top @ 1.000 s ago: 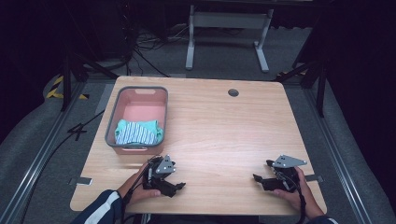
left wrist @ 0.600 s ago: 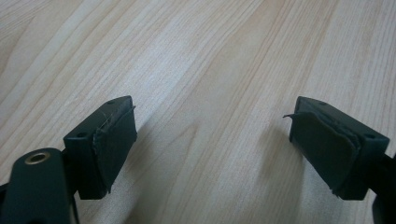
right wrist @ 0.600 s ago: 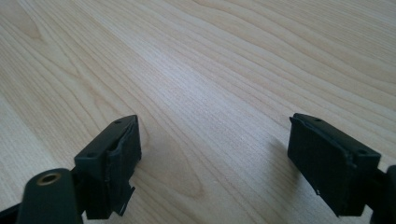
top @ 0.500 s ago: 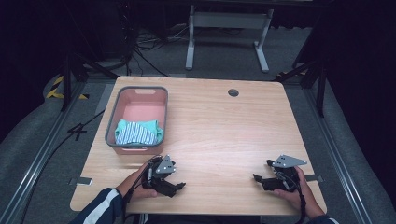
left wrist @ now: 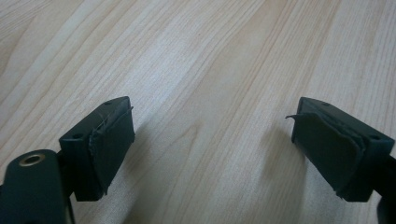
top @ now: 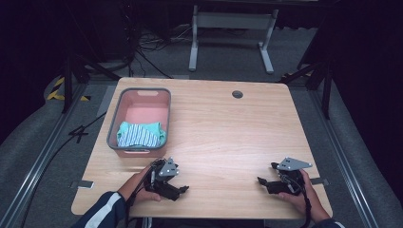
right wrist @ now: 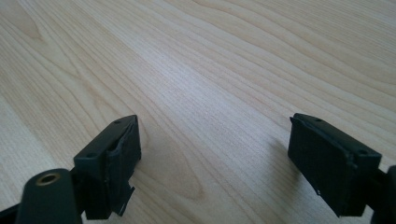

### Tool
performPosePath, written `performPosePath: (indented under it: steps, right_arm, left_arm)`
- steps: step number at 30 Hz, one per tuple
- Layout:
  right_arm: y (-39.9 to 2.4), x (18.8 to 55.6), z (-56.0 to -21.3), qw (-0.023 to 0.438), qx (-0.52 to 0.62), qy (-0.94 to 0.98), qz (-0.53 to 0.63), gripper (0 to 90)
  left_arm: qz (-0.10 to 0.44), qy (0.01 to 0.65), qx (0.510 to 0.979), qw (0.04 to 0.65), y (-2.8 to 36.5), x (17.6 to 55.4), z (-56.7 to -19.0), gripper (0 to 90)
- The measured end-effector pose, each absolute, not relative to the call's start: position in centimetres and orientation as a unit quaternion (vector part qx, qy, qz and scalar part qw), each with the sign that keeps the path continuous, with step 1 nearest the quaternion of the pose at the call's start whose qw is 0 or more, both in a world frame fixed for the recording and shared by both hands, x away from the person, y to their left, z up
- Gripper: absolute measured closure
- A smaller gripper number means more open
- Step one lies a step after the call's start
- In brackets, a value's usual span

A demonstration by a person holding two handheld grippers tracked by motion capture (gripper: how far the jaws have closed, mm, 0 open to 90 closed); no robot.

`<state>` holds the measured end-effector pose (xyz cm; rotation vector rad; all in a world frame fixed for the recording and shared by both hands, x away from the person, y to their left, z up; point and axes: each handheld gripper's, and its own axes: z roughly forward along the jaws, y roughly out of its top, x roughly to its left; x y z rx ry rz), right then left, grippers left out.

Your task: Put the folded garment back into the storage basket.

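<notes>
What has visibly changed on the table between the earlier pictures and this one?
Very little. The left gripper has just been opening its jaws slightly further, with nothing between them, over bare wood. The right gripper rests open at the near edge of the light wooden table as before. The striped teal cloth lies unmoved in the grey-rimmed pink plastic basket.
</notes>
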<state>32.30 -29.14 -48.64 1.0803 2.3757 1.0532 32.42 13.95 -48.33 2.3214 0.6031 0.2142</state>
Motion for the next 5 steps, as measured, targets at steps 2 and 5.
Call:
performPosePath:
  steps: [2,5]
  right_arm:
    - [-29.14,32.3,-48.64,0.163,0.379,0.833,0.369,17.6]
    - [-29.14,32.3,-48.64,0.163,0.379,0.833,0.369,17.7]
  left_arm:
    - [0.083,0.235,0.899,0.359,13.93,32.42,-48.34,12.2]
    - [0.084,0.237,0.899,0.358,13.92,32.44,-48.34,11.0]
